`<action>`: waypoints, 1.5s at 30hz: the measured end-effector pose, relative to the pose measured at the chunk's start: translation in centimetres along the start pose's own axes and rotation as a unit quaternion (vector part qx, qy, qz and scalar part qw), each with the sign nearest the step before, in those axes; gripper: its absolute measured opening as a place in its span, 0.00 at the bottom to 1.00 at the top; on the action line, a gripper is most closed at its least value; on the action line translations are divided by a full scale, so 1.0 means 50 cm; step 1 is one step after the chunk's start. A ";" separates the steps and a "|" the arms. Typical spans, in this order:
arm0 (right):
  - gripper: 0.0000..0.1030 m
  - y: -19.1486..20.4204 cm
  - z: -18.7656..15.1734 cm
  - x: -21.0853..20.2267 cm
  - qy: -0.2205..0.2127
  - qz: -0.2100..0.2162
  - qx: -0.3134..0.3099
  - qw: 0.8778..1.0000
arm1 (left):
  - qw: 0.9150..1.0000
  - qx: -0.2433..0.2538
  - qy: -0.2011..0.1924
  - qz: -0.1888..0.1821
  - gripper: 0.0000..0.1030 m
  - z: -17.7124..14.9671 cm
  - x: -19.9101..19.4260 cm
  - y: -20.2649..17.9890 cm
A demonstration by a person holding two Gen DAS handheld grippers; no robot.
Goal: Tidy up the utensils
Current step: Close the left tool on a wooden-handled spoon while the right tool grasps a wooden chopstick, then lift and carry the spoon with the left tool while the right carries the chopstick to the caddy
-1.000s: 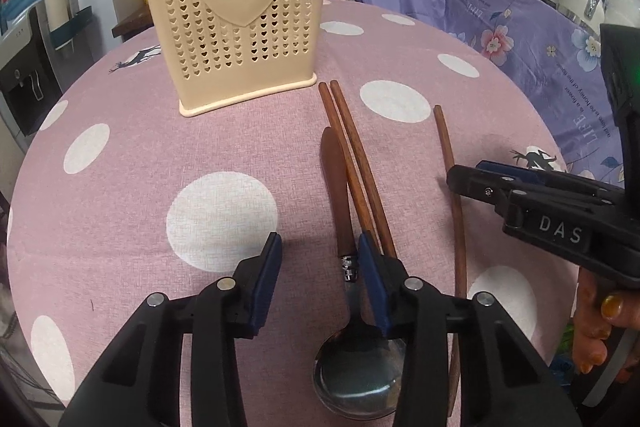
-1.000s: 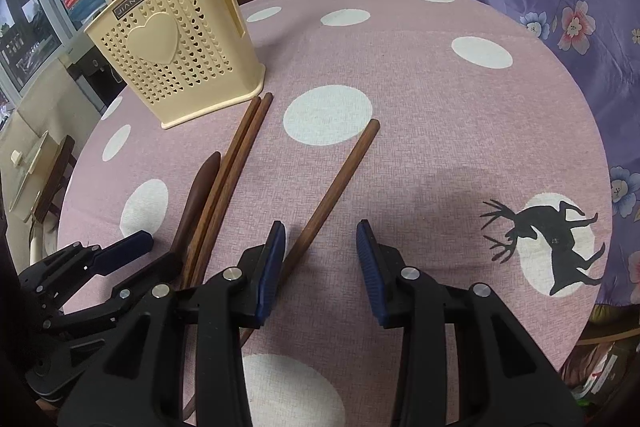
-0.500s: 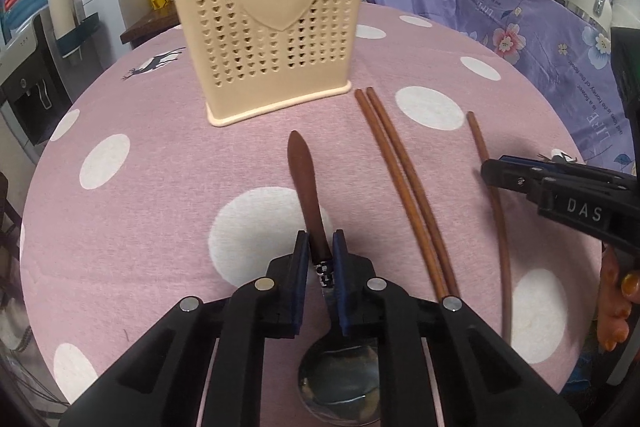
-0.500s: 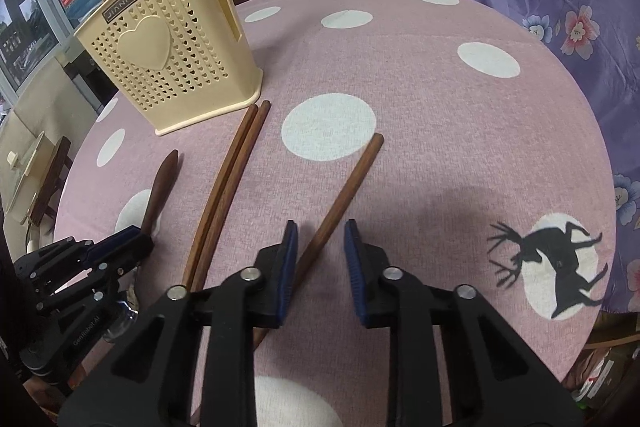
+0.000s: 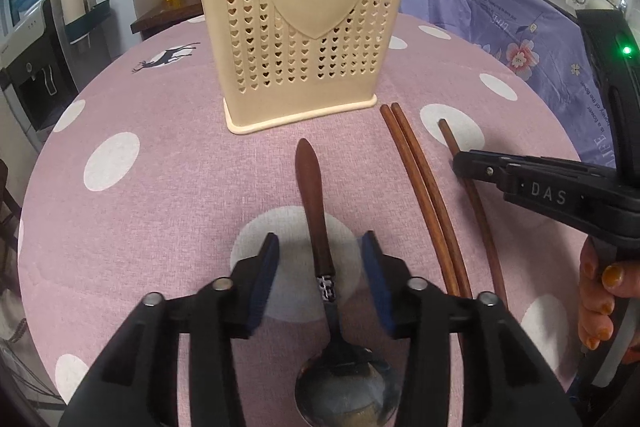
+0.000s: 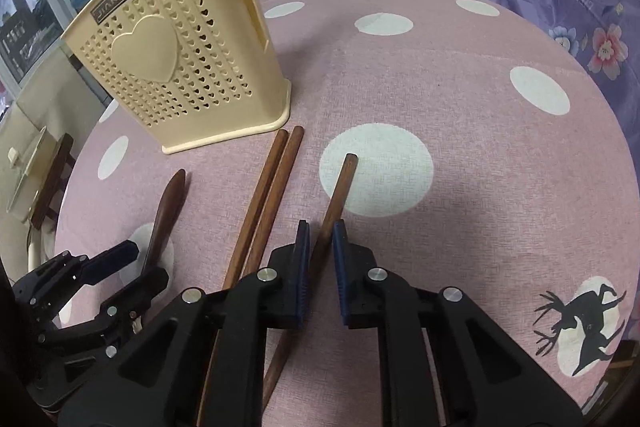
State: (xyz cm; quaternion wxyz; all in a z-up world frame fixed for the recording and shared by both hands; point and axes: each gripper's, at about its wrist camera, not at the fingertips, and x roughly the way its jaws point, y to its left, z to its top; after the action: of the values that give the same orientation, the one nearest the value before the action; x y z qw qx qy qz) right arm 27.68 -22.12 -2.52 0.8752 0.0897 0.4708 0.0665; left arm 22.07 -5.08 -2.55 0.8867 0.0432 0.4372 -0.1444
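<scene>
The left hand-held gripper (image 5: 320,285) hangs low over the tabletop (image 5: 140,207) with its jaws spread wide, one blue pad on each side of the spoon (image 5: 320,247) and neither touching it. The spoon lies flat, its wooden handle pointing at the cream utensil holder (image 5: 300,27) and its metal bowl nearest the camera, so the jaws straddle the narrow neck, which looks the easiest place to pinch.

The right hand-held gripper (image 6: 321,251) is nearly closed around the single chopstick (image 6: 340,187). Its pads sit against or just off the wood (too close to tell for certain), part-way along the stick, with the blunt end reaching forward over a white dot of the cloth. Gripping there would leave a long free end to feed into the holder's open top.

The paired chopsticks (image 6: 276,183) lie side by side between spoon and single stick, their ends just beside the holder's base, untouched.

The holder stands upright, and other handles already poke from its top in the left view. My judgement: the sorting is partly done, and both loose pieces are lined up for lifting.
</scene>
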 end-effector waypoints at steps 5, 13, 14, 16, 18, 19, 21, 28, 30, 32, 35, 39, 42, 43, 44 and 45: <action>0.15 0.013 -0.007 -0.005 -0.003 -0.025 0.001 1.000 | 1.000 0.018 0.007 0.018 0.45 0.023 0.025 -0.002; 0.16 0.021 0.020 0.014 -0.006 -0.038 0.009 0.999 | 0.999 0.027 0.021 0.025 0.32 0.074 0.061 0.008; 0.16 0.021 0.027 0.018 -0.006 -0.039 0.009 0.999 | 0.999 0.027 0.024 0.024 0.30 0.079 0.064 0.007; 0.16 0.022 0.036 0.024 -0.006 -0.041 0.011 0.999 | 0.999 0.031 0.027 0.024 0.20 0.087 0.069 0.004; 0.13 0.024 0.042 0.028 -0.006 -0.044 0.010 0.999 | 0.999 0.033 0.028 0.026 0.17 0.089 0.071 -0.001; 0.10 0.023 0.043 0.030 -0.006 -0.045 0.010 0.999 | 0.999 0.034 0.028 0.027 0.17 0.090 0.071 -0.002; 0.10 0.022 0.044 0.031 -0.007 -0.042 0.009 0.999 | 0.999 0.033 0.027 0.025 0.17 0.090 0.071 -0.002; 0.09 0.006 0.048 0.032 -0.005 -0.013 0.027 1.000 | 0.999 0.026 0.022 0.024 0.17 0.088 0.066 0.003; 0.09 -0.001 0.050 0.027 -0.009 0.005 0.034 0.999 | 0.999 0.024 0.015 0.021 0.17 0.086 0.058 0.002; 0.09 -0.004 0.051 0.012 -0.020 0.015 0.036 0.999 | 1.000 0.018 0.001 0.016 0.16 0.088 0.039 0.007; 0.08 -0.012 0.056 -0.028 -0.044 0.033 0.037 0.998 | 1.000 0.003 -0.024 0.000 0.16 0.095 0.001 0.021; 0.08 -0.027 0.070 -0.109 -0.086 0.068 0.042 0.993 | 0.997 -0.030 -0.066 -0.037 0.16 0.104 -0.081 0.050; 0.08 -0.036 0.076 -0.180 -0.126 0.078 0.034 0.988 | 0.993 -0.042 -0.107 -0.038 0.16 0.109 -0.145 0.065; 0.08 -0.036 0.075 -0.201 -0.136 0.083 0.031 0.987 | 0.991 -0.045 -0.117 -0.040 0.16 0.110 -0.162 0.070; 0.08 -0.038 0.077 -0.222 -0.147 0.088 0.028 0.985 | 0.990 -0.049 -0.128 -0.042 0.16 0.110 -0.180 0.075; 0.08 -0.041 0.078 -0.242 -0.158 0.091 0.025 0.983 | 0.988 -0.051 -0.137 -0.042 0.16 0.109 -0.197 0.080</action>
State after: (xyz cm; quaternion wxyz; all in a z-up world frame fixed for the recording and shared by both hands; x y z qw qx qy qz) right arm 24.39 -26.92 8.95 0.9261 0.1637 0.3183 0.1192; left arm 21.72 -0.20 8.36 0.9325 -0.0406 0.3195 -0.1635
